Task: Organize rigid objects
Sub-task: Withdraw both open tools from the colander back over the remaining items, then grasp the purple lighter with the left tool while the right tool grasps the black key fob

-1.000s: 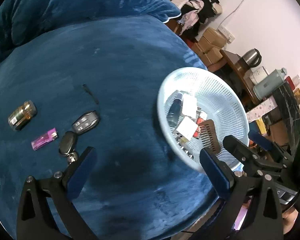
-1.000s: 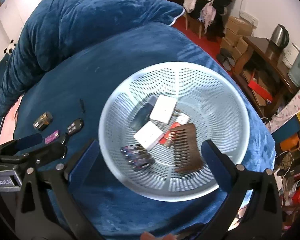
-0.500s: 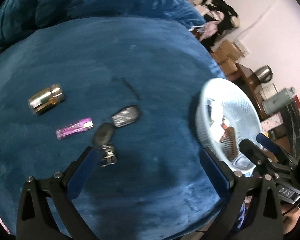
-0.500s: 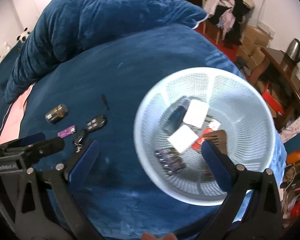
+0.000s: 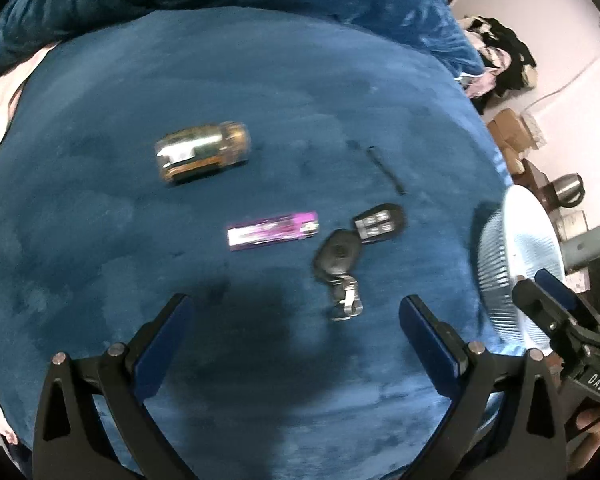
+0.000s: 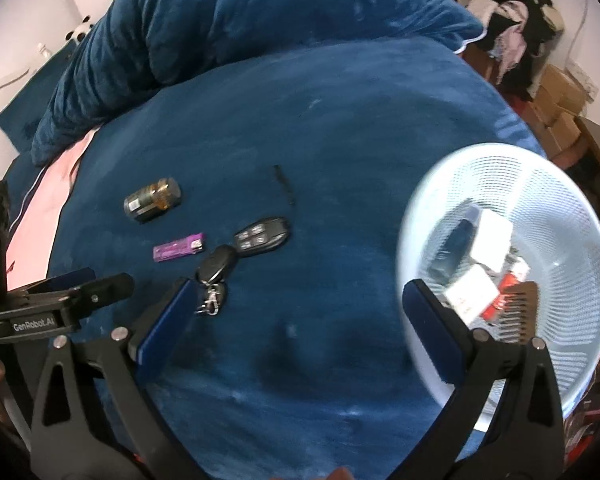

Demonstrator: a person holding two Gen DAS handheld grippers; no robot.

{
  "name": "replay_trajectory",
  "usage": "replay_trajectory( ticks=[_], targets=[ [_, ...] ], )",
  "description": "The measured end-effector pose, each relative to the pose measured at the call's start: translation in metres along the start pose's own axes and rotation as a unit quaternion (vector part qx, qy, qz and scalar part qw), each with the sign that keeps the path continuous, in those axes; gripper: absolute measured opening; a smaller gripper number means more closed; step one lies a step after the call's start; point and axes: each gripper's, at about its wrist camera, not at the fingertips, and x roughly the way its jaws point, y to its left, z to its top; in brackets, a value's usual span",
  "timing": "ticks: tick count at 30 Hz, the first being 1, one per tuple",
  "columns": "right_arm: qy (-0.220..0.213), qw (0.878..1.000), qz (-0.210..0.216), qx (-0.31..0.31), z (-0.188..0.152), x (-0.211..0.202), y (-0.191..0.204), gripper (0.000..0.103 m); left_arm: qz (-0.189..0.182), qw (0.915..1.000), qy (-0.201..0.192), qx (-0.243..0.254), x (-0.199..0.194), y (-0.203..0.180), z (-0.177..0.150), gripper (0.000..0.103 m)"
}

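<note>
— So what has changed in the last second?

— Both tools have swung left, away from the white mesh basket (image 6: 500,184) and toward the loose items. The left gripper (image 5: 296,334) is spread wide with nothing between its pads, and so is the right gripper (image 6: 296,312).

— Meaning another pick is coming?

— Probably. The basket already holds a comb, small boxes and a few other pieces, so the job looks partly done. Still out on the blue blanket (image 5: 260,80) are a black key fob with a clip (image 5: 336,258), a second remote key (image 5: 378,222) touching it, a purple lighter (image 5: 272,232) just to their left, a small amber bottle (image 5: 202,154) farther off, and a thin dark stick (image 5: 386,170) to the far right.

— And the room?

— A soft plush bed, with a rumpled duvet (image 6: 220,20) at the far side. Cardboard boxes (image 6: 560,104), piled clothes and a kettle (image 5: 570,190) stand on the right.
</note>
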Motion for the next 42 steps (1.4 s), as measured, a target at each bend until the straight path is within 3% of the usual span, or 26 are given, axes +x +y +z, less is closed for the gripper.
replay_trajectory(
  ticks=[10, 18, 25, 29, 34, 36, 39, 40, 42],
  targets=[
    [0.03, 0.999, 0.007, -0.02, 0.0, 0.03, 0.021, 0.103, 0.012, 0.9993, 0.013, -0.034, 0.02, 0.048, -0.015, 0.102],
    [0.065, 0.997, 0.003, -0.029, -0.002, 0.065, 0.03, 0.103, 0.012, 0.9987, 0.02, -0.045, 0.033, 0.062, -0.018, 0.101],
    [0.09, 0.996, 0.001, -0.002, 0.011, 0.098, 0.031, 0.101, 0.012, 0.9989, 0.027, -0.038, 0.043, 0.063, -0.018, 0.099],
    [0.105, 0.994, 0.0, 0.032, 0.021, 0.119, 0.03, 0.085, 0.011, 0.9987, 0.033, -0.036, 0.047, 0.066, -0.02, 0.099],
    [0.118, 0.989, 0.008, 0.092, 0.032, 0.138, 0.027, 0.079, 0.015, 0.9987, 0.036, -0.032, 0.05, 0.069, -0.02, 0.099],
    [0.124, 0.986, 0.003, 0.109, 0.036, 0.144, 0.027, 0.072, 0.015, 0.9987, 0.035, -0.033, 0.052, 0.071, -0.02, 0.099],
    [0.13, 0.985, -0.022, 0.109, 0.041, 0.152, 0.032, 0.059, 0.015, 0.9986, 0.036, -0.035, 0.055, 0.072, -0.019, 0.097],
    [0.131, 0.986, -0.031, 0.099, 0.043, 0.154, 0.036, 0.052, 0.016, 0.9986, 0.036, -0.034, 0.056, 0.072, -0.019, 0.097],
    [0.126, 0.989, -0.042, 0.061, 0.047, 0.155, 0.048, 0.046, 0.018, 0.9986, 0.037, -0.031, 0.059, 0.069, -0.015, 0.096]
  ],
)
